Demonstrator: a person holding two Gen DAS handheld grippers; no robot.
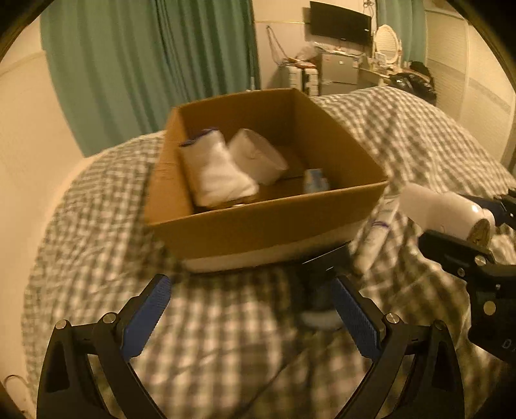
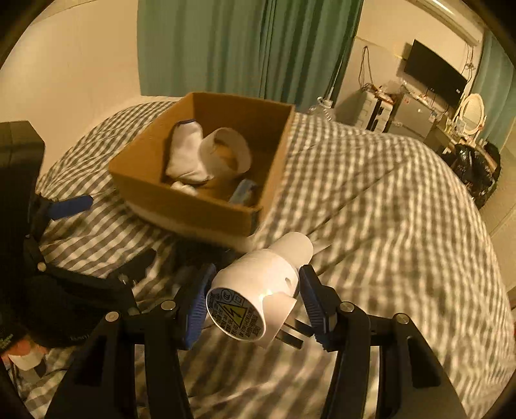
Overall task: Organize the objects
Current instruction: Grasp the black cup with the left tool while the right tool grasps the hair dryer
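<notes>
An open cardboard box [image 1: 267, 222] [image 2: 180, 206] stands on the checked bed cover. In it lie a rolled white sock [image 1: 216, 170] [image 2: 187, 151], a white roll [image 1: 258, 154] [image 2: 225, 151] and a small blue item [image 1: 314, 180] [image 2: 243, 191]. My right gripper [image 2: 257, 269] [image 1: 451, 219] is shut on a white plug-in device [image 2: 258, 283] [image 1: 445, 212] with a warning label, held above the bed near the box's right corner. My left gripper [image 1: 250, 280] is open over the cover in front of the box. A dark object with a pale base [image 1: 319, 299] lies just inside its right finger.
A white striped item [image 1: 374, 238] lies on the cover beside the box's right corner. Green curtains [image 1: 145, 64] hang behind the bed. At the far right stand a TV [image 1: 338, 22], a cabinet [image 1: 338, 71], a mirror [image 1: 387, 42] and dark bags [image 1: 416, 80].
</notes>
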